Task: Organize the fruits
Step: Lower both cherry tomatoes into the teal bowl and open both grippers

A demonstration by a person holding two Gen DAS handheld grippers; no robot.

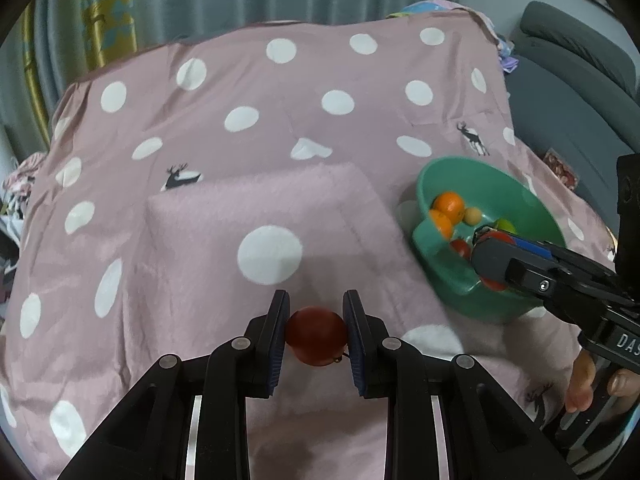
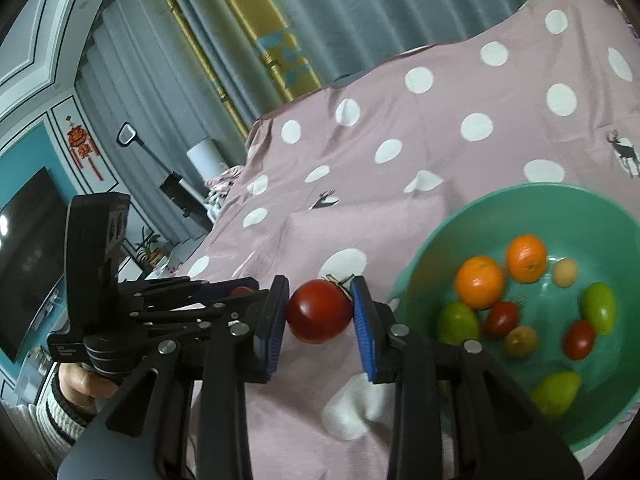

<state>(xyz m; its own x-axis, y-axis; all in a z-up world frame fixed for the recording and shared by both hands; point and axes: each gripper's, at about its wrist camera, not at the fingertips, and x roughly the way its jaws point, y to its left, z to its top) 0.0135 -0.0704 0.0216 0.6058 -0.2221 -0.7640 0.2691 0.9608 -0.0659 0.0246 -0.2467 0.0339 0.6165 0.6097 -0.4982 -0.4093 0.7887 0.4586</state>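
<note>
Tomatoes, one pinched in each gripper, left (image 1: 316, 336) and right (image 2: 320, 312), hang over the cloth (image 1: 240, 160) beside the bowl (image 2: 520, 208); smooth round skins could squirt out if grip slackens.

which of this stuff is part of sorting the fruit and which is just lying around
Part of the job:
- red tomato clamped in left gripper
- red tomato clamped in right gripper
- green bowl holding two oranges, green fruits and small tomatoes

Just lying about:
- polka-dot cloth
- curtains
- television
</note>
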